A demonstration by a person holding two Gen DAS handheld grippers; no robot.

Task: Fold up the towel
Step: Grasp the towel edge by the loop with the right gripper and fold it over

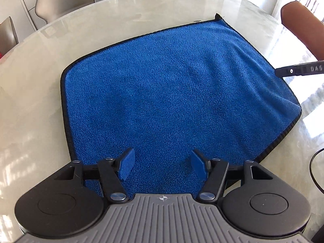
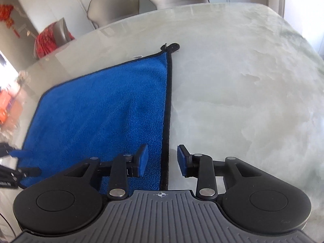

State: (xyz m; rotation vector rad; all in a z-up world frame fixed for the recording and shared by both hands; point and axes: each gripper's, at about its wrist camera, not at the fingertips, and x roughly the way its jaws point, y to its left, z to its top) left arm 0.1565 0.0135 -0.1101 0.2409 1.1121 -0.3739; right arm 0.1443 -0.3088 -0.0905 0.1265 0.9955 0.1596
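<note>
A blue towel [image 1: 172, 93] with a black hem lies spread flat on the pale marble table [image 1: 36, 93]. My left gripper [image 1: 163, 166] stands open over the towel's near edge, blue pads wide apart with only flat cloth below. In the right wrist view the towel [image 2: 101, 109] fills the left side and its right hem [image 2: 169, 121] runs straight towards me. My right gripper [image 2: 162, 160] straddles that hem near the corner, with a gap on both sides of it. The left gripper [image 2: 23, 162] shows at the left edge. One right finger [image 1: 299, 69] reaches the towel's right edge.
A small black hanging loop [image 2: 172, 46] sticks out of the towel's far corner. Grey chairs [image 1: 66, 2] stand around the far rim of the table. A thin black cable [image 1: 312, 172] curves in at the right. A brown sleeve [image 1: 299, 32] is above the right side.
</note>
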